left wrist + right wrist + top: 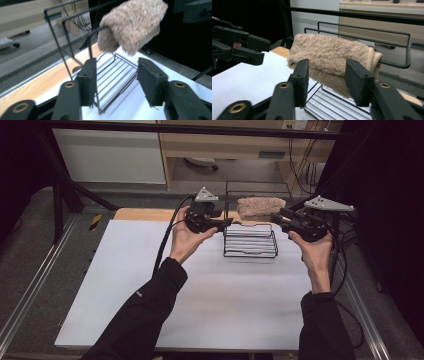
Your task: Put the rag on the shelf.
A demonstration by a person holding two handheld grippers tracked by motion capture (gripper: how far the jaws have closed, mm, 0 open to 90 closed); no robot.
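White table [200, 310] — wooden cabinet [240, 145] behind.

Lab or test rig, by the look. Your desk [150, 320] is a white sheet over wood, framed by aluminium rails [30, 290], black curtains [390, 220], trailing cables [300, 160], and a castered unit [10, 42] behind.

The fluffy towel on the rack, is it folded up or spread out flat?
Folded. The towel is a thick bundle draped over a bar of the wire rack, with layered edges showing at its end in the right gripper view.
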